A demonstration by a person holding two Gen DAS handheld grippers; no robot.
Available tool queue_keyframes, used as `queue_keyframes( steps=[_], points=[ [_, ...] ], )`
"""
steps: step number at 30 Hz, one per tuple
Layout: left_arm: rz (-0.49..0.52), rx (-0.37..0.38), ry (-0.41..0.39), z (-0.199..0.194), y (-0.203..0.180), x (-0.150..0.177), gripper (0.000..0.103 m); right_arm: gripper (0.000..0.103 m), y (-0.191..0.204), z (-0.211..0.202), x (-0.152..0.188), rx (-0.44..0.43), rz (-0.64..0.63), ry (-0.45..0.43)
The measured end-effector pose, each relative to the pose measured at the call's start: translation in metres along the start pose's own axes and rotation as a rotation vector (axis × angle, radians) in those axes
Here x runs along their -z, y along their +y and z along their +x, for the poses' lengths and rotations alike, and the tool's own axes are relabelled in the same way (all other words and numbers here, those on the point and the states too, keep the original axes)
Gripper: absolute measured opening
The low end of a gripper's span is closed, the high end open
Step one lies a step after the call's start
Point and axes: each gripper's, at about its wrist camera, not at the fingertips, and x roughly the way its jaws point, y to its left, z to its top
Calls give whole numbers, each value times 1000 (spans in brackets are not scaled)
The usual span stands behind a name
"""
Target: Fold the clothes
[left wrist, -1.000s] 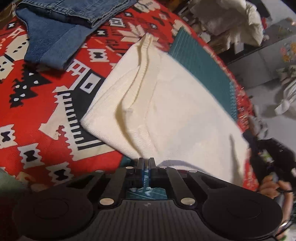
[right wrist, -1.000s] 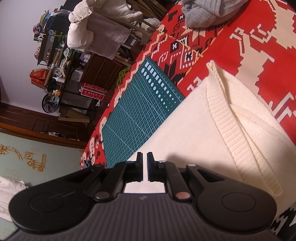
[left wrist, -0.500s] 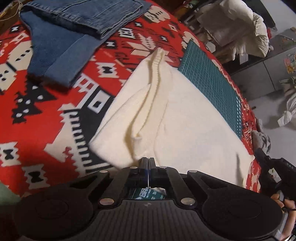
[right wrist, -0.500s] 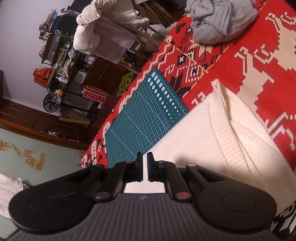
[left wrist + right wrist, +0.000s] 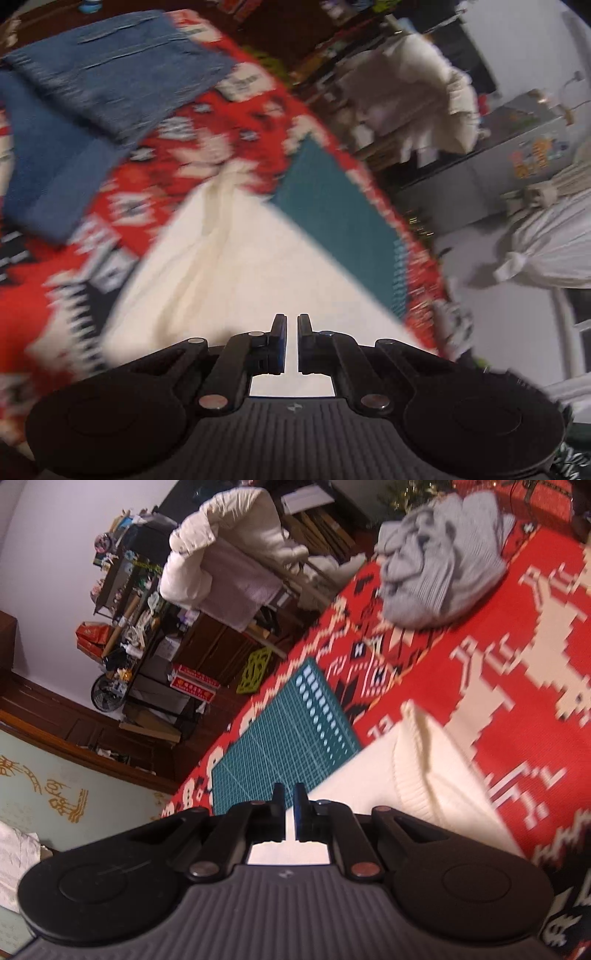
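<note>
Two garments lie folded, cream sweater (image 5: 251, 266) and jeans (image 5: 110, 85), one grey knit (image 5: 439, 565) crumpled; left gripper (image 5: 291, 334) and right gripper (image 5: 290, 808) slightly parted, empty.

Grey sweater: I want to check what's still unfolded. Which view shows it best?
The right wrist view: the grey sweater lies crumpled on the red blanket, fairly sharp and whole. The left wrist view, motion-blurred, does not show it, only the jeans and cream sweater.

we are holding the left gripper (image 5: 291, 343) level, jaws parted by a narrow gap, gripping nothing. we are holding the right gripper (image 5: 290, 814) likewise, narrowly parted and empty.
</note>
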Motion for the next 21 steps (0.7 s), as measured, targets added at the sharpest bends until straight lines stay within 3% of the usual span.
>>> queue_keyframes(
  steps=[5, 12, 16, 21],
  points=[
    [111, 56, -29, 44, -43, -18, 8, 7, 3, -20, -5, 77, -84, -53],
    [233, -5, -25, 81, -31, -26, 14, 3, -8, 2, -6, 152, -86, -21],
    [195, -21, 3, 87, -14, -30, 14, 3, -7, 27, 3, 153, -88, 22],
    [174, -8, 25, 92, -8, -31, 15, 2, -5, 51, 21, 230, -159, 88]
  ],
)
